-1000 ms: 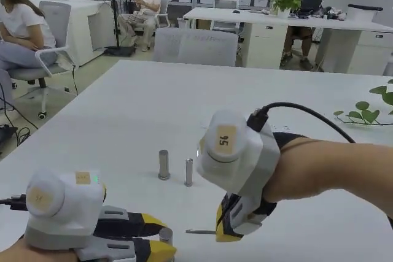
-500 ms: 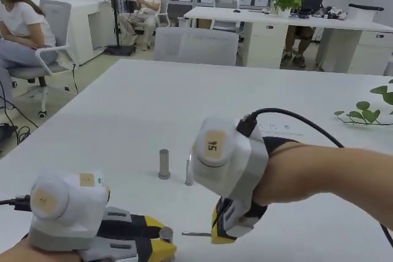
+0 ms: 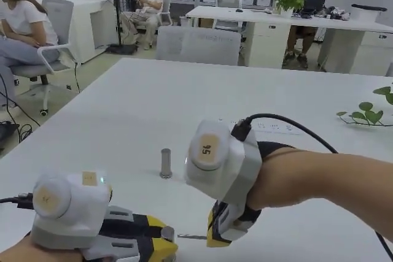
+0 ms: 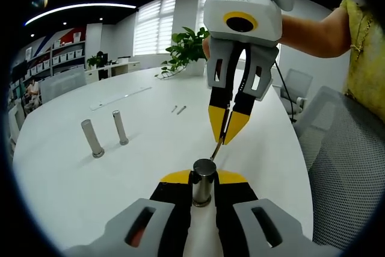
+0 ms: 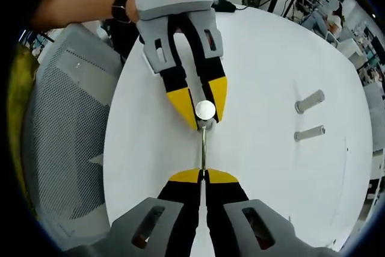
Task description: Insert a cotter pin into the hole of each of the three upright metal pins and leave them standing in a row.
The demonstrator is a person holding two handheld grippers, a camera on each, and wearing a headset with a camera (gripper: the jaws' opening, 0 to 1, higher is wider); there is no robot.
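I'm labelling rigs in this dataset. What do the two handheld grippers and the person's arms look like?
Both the left gripper and right gripper have white-grey bodies, tan stickers, and black jaws tipped yellow. A black cable leaves the right one. The person wears a yellow top; forearms unsleeved.

Open tabletop (image 4: 150, 112) surrounds thick pin (image 4: 92, 138) and thin pin (image 4: 120, 127).

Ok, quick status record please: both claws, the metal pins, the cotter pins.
left claw: shut on metal pin, held upright
right claw: shut on cotter pin, tip against that pin's upper side
insertion: cannot tell whether it is in the hole
other pins: two, standing side by side on the table
spares: two small loose pins lying farther off
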